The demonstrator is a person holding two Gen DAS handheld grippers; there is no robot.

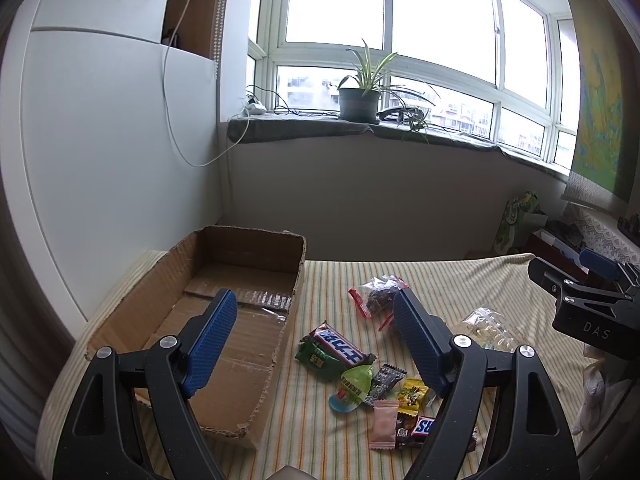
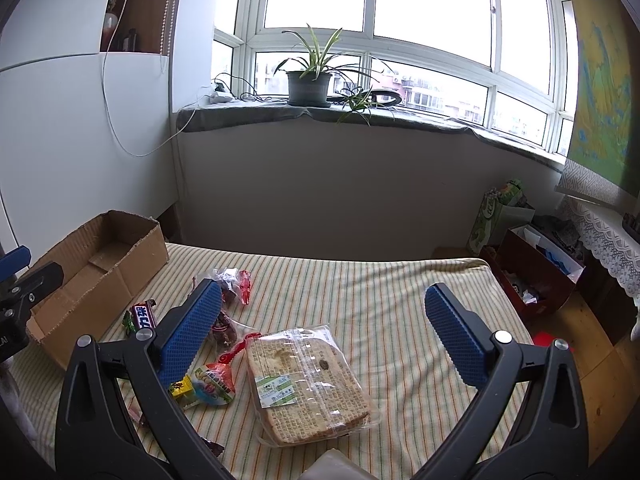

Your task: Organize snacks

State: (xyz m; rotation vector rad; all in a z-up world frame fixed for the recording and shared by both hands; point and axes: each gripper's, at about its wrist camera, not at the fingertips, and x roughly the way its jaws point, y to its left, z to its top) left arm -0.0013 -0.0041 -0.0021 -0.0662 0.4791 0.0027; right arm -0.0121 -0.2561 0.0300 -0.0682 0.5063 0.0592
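Snacks, a scatter of small coloured wrapped sweets and bars, lie on the striped cloth just right of the open brown cardboard box. Left gripper hovers above them, jaws spread, empty. Right gripper, also spread and empty, hangs over the clear-bagged sliced bread.

Left gripper is wide open, nothing btwn the blue pads, black linkage arms splayed to either side, fingers pointing fwd and tilted slightly down. Right gripper is also spread wide, blue pads well apart and gripping nothing, same fwd-and-down tilt. Each shows in the other's cam: right one sits at far right edge of left view, black body w/ a blue pad tip; left one shows at left edge of right view. Grippers sit well apart, roughly level.
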